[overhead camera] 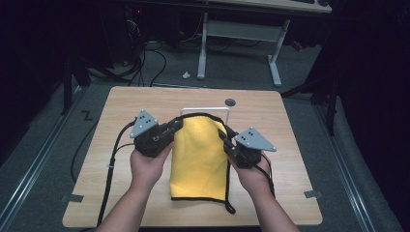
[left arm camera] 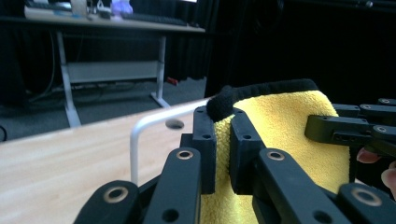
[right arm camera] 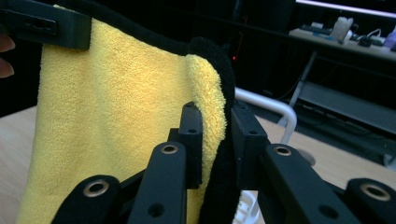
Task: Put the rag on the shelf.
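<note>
The table [overhead camera: 145, 101] was a light wooden surface, and it extended ahead of and below both sets of fingers. A yellow cloth [overhead camera: 200, 154] with a black bound edge was the largest item on it; its upper end was raised between the two grippers and its lower end lay flat on the table toward the person. A white metal rail [overhead camera: 205, 109], bent into an upright loop, stood on the table just beyond the fingers and behind the raised top edge of the cloth. The left gripper [overhead camera: 176, 126] was held in the person's left hand [overhead camera: 147, 166] and reached in from the left side of the cloth. In the left gripper view its fingers [left arm camera: 204, 140] were closed nearly together on the upper left corner of the cloth, with the black edging bulging out just above the fingertips. The right gripper [overhead camera: 226, 137] was held in the right hand [overhead camera: 252, 175] and met the cloth at its upper right corner. In the right gripper view its fingers [right arm camera: 191, 140] were likewise closed nearly together, with the yellow pile and black edging pinched between them.
</note>
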Motion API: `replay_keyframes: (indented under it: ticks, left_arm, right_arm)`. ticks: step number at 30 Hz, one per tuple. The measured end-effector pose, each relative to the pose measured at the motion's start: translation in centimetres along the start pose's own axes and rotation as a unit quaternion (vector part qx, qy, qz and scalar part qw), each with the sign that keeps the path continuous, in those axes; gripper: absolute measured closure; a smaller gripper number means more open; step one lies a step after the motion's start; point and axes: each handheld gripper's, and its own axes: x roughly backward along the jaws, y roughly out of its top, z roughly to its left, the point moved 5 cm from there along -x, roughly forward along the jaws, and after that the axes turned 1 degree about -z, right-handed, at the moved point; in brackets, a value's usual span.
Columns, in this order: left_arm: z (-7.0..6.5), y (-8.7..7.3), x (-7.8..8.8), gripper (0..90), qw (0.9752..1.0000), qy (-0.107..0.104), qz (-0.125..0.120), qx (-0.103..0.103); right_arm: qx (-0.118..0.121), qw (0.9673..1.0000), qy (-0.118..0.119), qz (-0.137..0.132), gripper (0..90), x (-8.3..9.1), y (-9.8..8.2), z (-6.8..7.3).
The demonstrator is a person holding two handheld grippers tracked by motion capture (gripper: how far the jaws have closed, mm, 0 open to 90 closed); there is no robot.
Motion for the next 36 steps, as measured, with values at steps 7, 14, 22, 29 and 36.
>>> replay_keyframes:
  ticks: [7,14,22,29,36]
  left_arm:
    - [-0.2,3.5,0.4,83.3,0.9994,0.002,-0.030,-0.016]
    - [-0.4,6.3,0.7,83.4,0.9983,0.002,-0.051,-0.029]
    - [-0.2,7.0,0.2,83.6,0.9981,0.004,-0.053,-0.030]
    - [0.9,7.9,-1.7,83.5,0.9981,0.005,-0.049,-0.036]
    - [3.9,8.4,-4.7,83.4,0.9990,0.014,-0.038,-0.018]
  right_arm:
    - [0.007,0.9994,-0.005,-0.033,77.4,0.3,3.4,-0.4]
    - [0.012,0.9981,-0.011,-0.059,77.4,0.6,6.2,-0.7]
    - [0.016,0.9979,-0.013,-0.061,77.4,0.4,6.9,-1.0]
    - [0.012,0.9980,-0.024,-0.057,77.4,-0.6,7.5,-2.4]
    - [-0.006,0.9981,-0.030,-0.054,77.5,-2.9,7.9,-4.7]
